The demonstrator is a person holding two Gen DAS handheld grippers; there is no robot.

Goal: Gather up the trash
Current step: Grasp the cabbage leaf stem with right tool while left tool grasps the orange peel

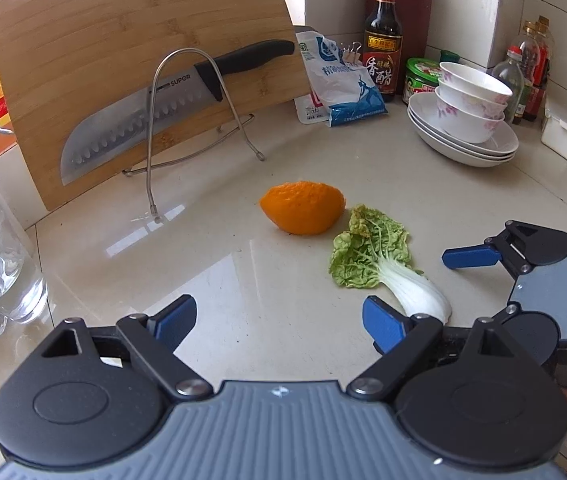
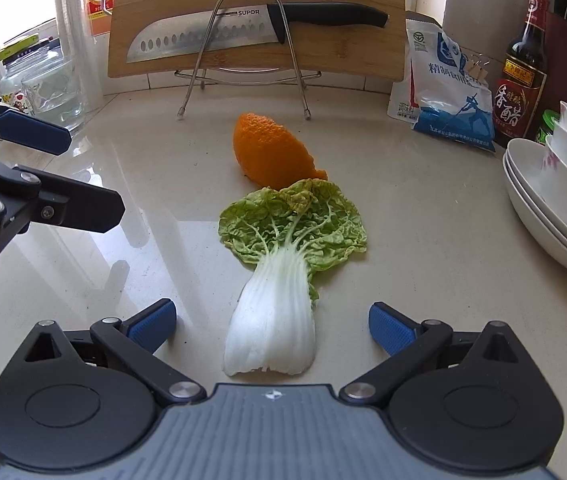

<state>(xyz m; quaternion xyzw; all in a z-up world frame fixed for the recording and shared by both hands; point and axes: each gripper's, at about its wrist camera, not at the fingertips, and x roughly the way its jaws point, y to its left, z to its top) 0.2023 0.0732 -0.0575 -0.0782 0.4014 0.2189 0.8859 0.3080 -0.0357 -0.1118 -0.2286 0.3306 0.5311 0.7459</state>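
Glossy beige countertop [image 2: 423, 216] carries a cabbage leaf [image 2: 283, 248] with an orange peel [image 2: 269, 152] touching its far tip. Right gripper [image 2: 273, 326] spreads empty, leaf's white stalk between its jaws; left gripper [image 1: 279, 320] gapes empty beside the leaf.

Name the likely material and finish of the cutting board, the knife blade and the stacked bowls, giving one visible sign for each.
Cutting board: probably bamboo or wood, matte; striped grain shows.
Knife blade: looks like polished steel; bright, reflective, dimpled.
Stacked bowls: likely glazed ceramic; glossy white with pink floral print.
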